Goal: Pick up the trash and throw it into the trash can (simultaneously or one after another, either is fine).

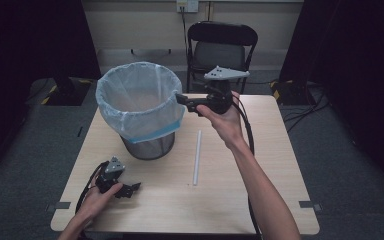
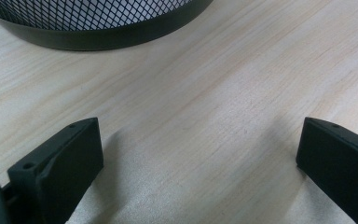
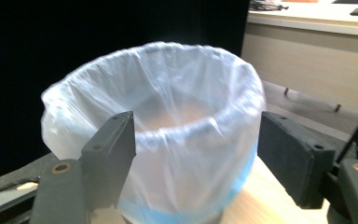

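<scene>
While raised, right hand-held gripper apparently unclamped | beside bag-lined bin rim

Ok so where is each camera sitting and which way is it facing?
High view: above the person's side, looking forward and down on the table; both forearms and tongs show.
Left gripper view: rides the left tongs, low over the wood, facing the mesh bin's base; its two jaws show.
Right gripper view: rides the right tongs, facing the bin's bag.
All three views share the bin.
</scene>
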Demonstrator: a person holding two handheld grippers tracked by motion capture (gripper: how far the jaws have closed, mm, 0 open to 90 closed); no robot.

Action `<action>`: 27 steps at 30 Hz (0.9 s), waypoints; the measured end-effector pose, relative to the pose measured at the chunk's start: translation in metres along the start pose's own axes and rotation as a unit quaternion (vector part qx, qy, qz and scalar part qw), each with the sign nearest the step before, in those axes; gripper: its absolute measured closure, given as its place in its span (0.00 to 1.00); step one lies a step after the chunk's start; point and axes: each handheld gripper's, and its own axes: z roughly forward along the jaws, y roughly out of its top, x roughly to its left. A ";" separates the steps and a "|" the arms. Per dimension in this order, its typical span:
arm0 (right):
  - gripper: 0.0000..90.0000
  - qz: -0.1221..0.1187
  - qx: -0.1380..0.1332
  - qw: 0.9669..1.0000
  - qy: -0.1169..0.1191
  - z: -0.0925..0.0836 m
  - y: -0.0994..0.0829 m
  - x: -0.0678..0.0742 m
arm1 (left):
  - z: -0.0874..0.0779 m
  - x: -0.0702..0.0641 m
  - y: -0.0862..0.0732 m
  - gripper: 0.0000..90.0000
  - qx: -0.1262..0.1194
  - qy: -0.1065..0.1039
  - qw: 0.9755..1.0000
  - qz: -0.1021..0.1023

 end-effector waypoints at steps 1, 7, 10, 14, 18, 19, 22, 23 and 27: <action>0.30 0.002 0.000 1.000 -0.007 -0.004 -0.004 -0.003 | 0.000 0.000 0.000 0.00 0.000 0.000 1.000 0.000; 0.25 0.011 0.020 0.999 -0.035 -0.024 -0.021 -0.011 | 0.000 0.000 0.000 0.00 0.000 0.000 1.000 0.000; 0.22 0.015 0.026 0.998 -0.051 -0.035 -0.033 -0.014 | 0.000 0.000 0.000 0.00 -0.001 0.000 1.000 -0.001; 0.20 0.029 0.029 0.997 -0.058 -0.045 -0.047 -0.022 | 0.000 0.000 0.000 0.00 0.000 0.002 1.000 0.001; 0.19 0.044 0.027 0.997 -0.065 -0.056 -0.062 -0.028 | 0.000 0.000 0.000 0.00 0.000 0.003 1.000 0.000; 0.18 0.046 0.028 0.996 -0.066 -0.058 -0.064 -0.029 | 0.000 0.000 0.000 0.00 0.000 0.003 1.000 0.000; 0.16 0.052 0.036 0.995 -0.075 -0.066 -0.077 -0.033 | 0.000 -0.001 0.000 0.00 -0.001 0.005 1.000 -0.002; 0.16 0.053 0.038 0.995 -0.079 -0.067 -0.080 -0.034 | 0.000 -0.001 0.000 0.00 -0.001 0.005 1.000 -0.003; 0.16 0.059 0.061 0.991 -0.100 -0.072 -0.099 -0.036 | -0.001 -0.001 0.000 0.00 -0.001 0.006 1.000 -0.003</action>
